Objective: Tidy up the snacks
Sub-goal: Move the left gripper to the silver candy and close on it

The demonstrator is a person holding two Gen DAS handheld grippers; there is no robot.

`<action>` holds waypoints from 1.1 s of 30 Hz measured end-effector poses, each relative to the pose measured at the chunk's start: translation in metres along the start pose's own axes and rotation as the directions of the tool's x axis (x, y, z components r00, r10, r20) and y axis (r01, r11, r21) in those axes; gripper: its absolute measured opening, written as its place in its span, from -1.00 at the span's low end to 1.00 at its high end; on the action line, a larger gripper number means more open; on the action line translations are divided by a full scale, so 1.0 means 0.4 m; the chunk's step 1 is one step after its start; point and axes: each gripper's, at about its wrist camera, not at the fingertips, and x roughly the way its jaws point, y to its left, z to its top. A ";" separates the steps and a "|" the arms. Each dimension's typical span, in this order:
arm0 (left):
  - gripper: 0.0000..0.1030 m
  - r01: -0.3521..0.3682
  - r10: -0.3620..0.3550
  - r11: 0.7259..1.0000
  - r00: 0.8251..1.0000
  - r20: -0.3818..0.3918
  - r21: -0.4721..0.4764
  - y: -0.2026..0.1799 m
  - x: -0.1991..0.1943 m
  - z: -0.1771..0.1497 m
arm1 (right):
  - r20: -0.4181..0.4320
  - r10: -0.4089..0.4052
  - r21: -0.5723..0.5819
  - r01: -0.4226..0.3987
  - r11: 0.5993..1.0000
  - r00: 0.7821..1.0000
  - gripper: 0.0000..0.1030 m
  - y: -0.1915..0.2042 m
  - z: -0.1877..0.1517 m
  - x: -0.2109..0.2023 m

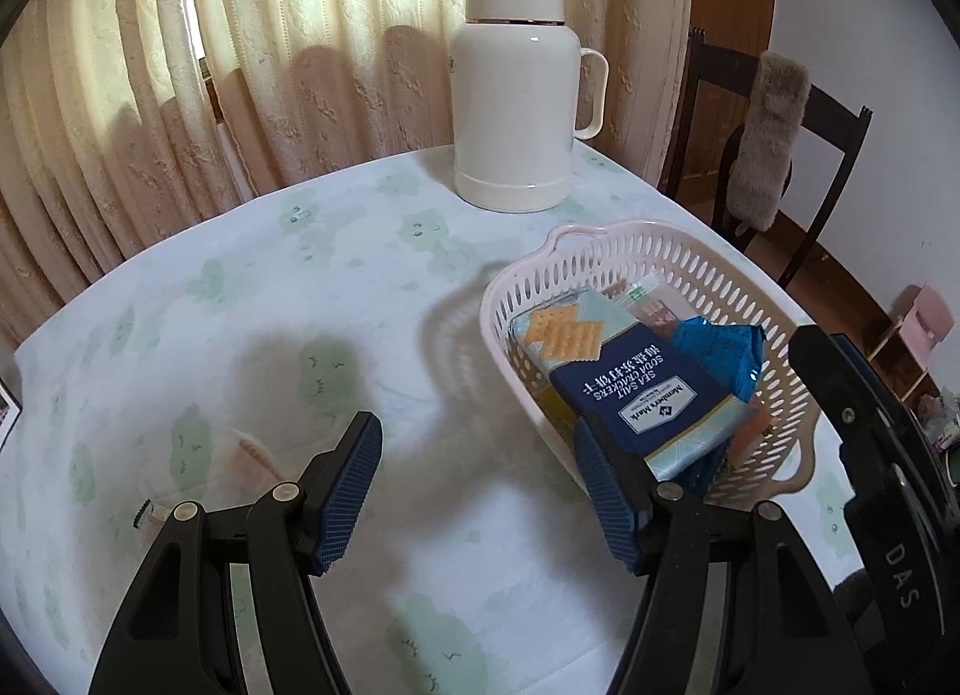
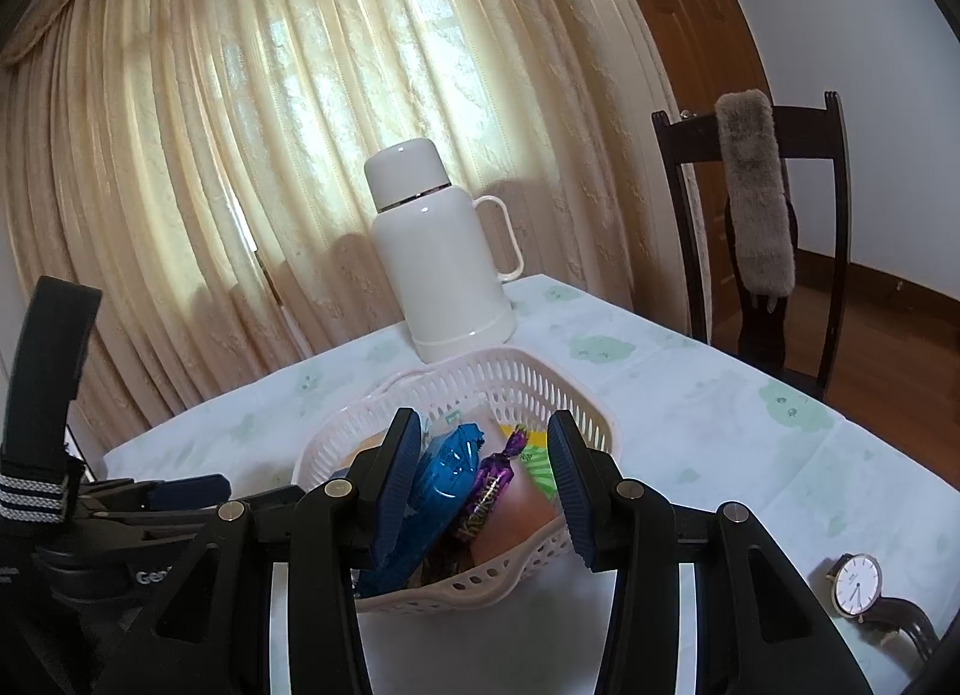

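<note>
A pale pink slotted basket (image 1: 600, 266) sits on the table at the right of the left wrist view. In it lie a navy sea salt soda crackers pack (image 1: 636, 389), a blue foil snack pack (image 1: 723, 350) and other wrappers. My left gripper (image 1: 477, 491) is open and empty, low over the cloth just left of the basket. In the right wrist view the basket (image 2: 540, 380) lies just ahead. My right gripper (image 2: 486, 485) is open above its near part, with the blue pack (image 2: 447, 470) and a purple wrapped candy (image 2: 495, 482) showing between its fingers, not gripped.
A white thermos jug (image 1: 513, 95) stands at the table's far edge before the curtains. A dark chair with a grey fur piece (image 2: 753, 191) stands at the right. A wristwatch (image 2: 858, 584) lies on the cloth near right. A small clear wrapper (image 1: 150, 515) lies by the left finger.
</note>
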 end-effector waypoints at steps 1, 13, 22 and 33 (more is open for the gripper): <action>0.23 0.002 -0.002 1.000 1.000 -0.001 -0.003 0.003 -0.003 -0.002 | 0.003 0.005 -0.003 -0.005 1.000 1.000 -0.11 0.001 0.001 -0.002; 0.24 -0.004 0.002 0.996 1.000 -0.019 -0.086 0.091 -0.039 -0.056 | 0.037 0.084 -0.131 -0.079 0.988 0.996 0.15 0.065 -0.011 -0.020; 0.24 -0.064 0.058 0.974 0.998 -0.031 -0.218 0.231 -0.068 -0.110 | -0.058 0.188 -0.254 -0.196 0.947 0.980 0.16 0.131 -0.052 -0.003; 0.23 -0.192 0.165 0.912 0.981 -0.102 -0.364 0.415 -0.057 -0.195 | -0.158 0.274 -0.361 -0.314 0.878 0.949 0.22 0.198 -0.102 0.003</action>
